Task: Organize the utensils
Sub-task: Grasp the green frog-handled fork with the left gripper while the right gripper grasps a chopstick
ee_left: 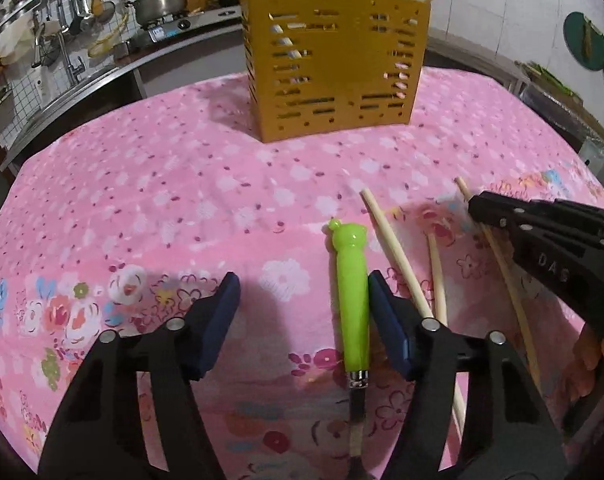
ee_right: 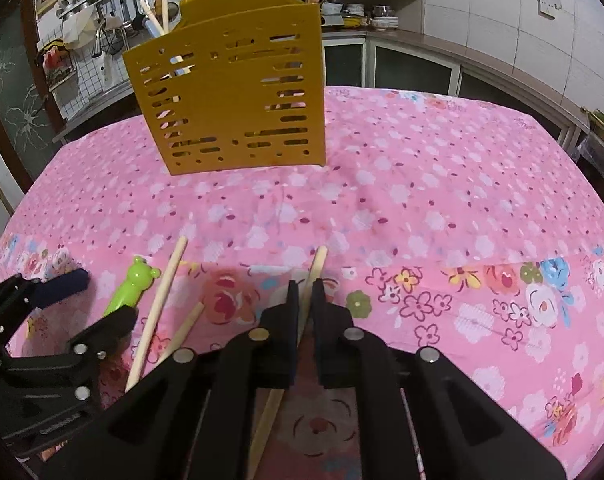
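Note:
A yellow slotted utensil holder stands at the far side of the pink flowered tablecloth; it also shows in the right wrist view, with several utensils inside. My left gripper is open, its fingers on either side of a utensil with a green bear-shaped handle, whose handle lies against the right finger. Two loose wooden chopsticks lie just right of it. My right gripper is shut on another wooden chopstick lying on the cloth. The green handle and the loose chopsticks show in the right wrist view.
A kitchen counter with a pot on a stove and hanging tools runs behind the table at left. Shelves and cabinets stand behind at right. Bare cloth stretches to the right of the holder.

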`<state>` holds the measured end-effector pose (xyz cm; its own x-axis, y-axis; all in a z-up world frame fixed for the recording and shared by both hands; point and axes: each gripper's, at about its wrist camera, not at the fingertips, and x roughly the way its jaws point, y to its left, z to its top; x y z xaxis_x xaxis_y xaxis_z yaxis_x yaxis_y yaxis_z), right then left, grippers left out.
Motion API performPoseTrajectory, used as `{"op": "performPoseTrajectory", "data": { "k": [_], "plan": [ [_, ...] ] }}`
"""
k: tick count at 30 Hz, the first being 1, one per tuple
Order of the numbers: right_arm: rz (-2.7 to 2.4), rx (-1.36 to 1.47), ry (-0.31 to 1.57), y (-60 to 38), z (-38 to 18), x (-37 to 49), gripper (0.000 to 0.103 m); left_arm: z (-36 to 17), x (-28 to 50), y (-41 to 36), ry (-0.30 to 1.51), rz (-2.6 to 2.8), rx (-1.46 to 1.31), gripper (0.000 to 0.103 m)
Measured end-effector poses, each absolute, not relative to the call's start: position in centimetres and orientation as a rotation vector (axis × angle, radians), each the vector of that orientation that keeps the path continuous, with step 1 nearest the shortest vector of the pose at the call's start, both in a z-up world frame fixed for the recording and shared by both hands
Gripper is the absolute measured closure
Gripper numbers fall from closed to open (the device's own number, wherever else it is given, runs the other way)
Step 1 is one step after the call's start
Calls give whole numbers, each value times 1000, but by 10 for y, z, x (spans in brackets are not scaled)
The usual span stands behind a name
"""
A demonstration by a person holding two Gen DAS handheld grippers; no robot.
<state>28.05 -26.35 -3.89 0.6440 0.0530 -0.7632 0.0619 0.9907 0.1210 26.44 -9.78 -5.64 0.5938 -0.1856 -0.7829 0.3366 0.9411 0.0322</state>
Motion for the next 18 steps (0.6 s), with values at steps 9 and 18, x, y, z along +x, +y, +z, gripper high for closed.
{"op": "performPoseTrajectory", "data": {
  "k": [9,18],
  "plan": [
    [-19,144,879,-261,-41,283,93,-57,279,-102,892,-290,170,50],
    [-63,125,889,-252,-40,285,93,-53,299,-97,898,-262,122,79]
  ]
}}
